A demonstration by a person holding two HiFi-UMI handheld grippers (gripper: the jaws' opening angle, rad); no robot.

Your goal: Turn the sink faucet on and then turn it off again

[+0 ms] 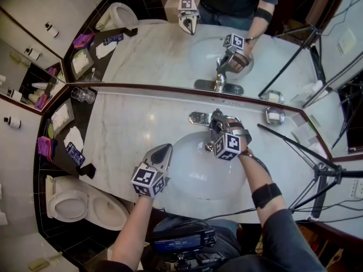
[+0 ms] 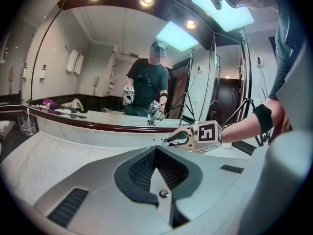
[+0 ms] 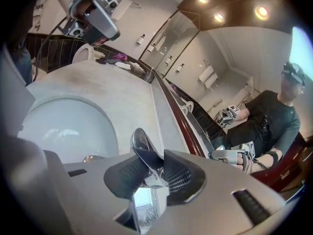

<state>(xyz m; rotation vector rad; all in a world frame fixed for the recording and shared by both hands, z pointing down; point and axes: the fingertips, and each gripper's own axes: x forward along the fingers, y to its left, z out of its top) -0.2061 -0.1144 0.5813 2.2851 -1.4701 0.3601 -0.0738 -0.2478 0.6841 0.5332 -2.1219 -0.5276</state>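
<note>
Low and left of centre in the head view, the left gripper (image 1: 163, 151) hovers with jaws pressed together and empty over the rim of the white oval sink basin (image 1: 193, 177), well apart from the tap. Past the basin, the right gripper (image 3: 149, 173) is clamped on the slim chrome faucet lever (image 3: 139, 145), whose long axis runs out from between the pads towards the basin. That hand is plainly the nearer one. The jaws cover the lever's root and the spout, so I cannot tell whether water runs. Beyond lies the wall mirror (image 1: 164, 58).

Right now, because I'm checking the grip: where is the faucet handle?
Right gripper view, low centre: the faucet handle is clamped by the right gripper, behind the basin and just before the mirror's dark-red frame.
</note>
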